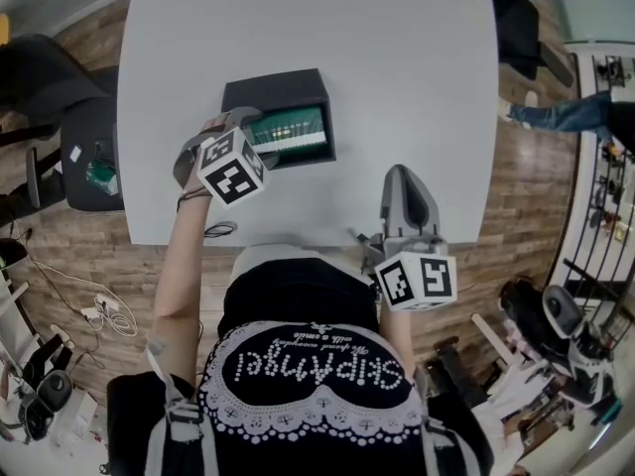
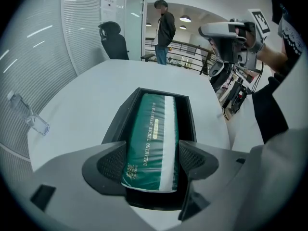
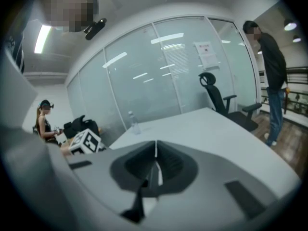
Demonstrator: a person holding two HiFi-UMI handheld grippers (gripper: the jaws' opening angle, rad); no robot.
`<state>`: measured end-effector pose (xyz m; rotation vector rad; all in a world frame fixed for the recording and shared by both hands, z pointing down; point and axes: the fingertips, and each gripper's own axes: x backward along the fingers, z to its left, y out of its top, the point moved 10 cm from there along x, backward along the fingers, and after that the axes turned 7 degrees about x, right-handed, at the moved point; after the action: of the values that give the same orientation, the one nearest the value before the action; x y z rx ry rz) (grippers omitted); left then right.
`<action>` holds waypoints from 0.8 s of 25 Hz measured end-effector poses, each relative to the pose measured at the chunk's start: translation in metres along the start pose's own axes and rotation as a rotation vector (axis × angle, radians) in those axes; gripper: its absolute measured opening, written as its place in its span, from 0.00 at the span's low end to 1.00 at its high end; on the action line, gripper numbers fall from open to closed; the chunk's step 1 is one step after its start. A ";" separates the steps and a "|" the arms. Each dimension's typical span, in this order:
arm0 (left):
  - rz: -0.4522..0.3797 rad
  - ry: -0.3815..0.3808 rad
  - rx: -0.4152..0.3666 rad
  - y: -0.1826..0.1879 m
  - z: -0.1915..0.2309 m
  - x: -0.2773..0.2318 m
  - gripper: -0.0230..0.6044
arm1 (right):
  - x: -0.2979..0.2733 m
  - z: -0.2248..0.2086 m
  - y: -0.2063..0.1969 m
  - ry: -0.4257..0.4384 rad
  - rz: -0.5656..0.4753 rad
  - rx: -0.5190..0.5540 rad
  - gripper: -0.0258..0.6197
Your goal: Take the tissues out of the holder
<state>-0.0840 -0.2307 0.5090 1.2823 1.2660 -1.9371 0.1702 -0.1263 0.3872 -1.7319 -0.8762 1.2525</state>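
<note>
A green tissue pack (image 2: 153, 138) lies lengthwise in a black open-topped holder (image 2: 120, 121) on the white table (image 1: 397, 67). My left gripper (image 2: 151, 160) straddles the pack's near end, and both pads press its sides, so it is shut on the pack. In the head view the left gripper (image 1: 256, 137) sits over the holder (image 1: 273, 89) at its near left, partly covering the pack (image 1: 290, 129). My right gripper (image 1: 402, 172) rests at the table's front edge, right of the holder. It is shut and empty, its pads meeting in the right gripper view (image 3: 155, 165).
A clear plastic bottle (image 2: 29, 115) lies on the table's far side. A black office chair (image 2: 114, 40) stands beyond the table, and another black chair (image 1: 89, 152) holding small items is at the left. A person (image 3: 272, 66) stands by the glass wall.
</note>
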 end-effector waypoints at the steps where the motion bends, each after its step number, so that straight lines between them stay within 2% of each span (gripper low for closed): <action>1: 0.019 0.010 -0.017 0.000 -0.001 -0.003 0.57 | -0.001 0.001 0.000 0.001 0.000 0.000 0.09; 9: 0.068 0.035 -0.048 0.003 -0.005 -0.014 0.57 | -0.004 0.002 -0.001 0.016 0.003 -0.005 0.09; 20: 0.060 0.039 -0.042 0.002 -0.004 -0.011 0.57 | 0.002 0.002 0.002 0.009 -0.017 -0.001 0.09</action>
<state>-0.0756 -0.2289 0.5177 1.3279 1.2667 -1.8427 0.1685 -0.1253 0.3840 -1.7261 -0.8848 1.2319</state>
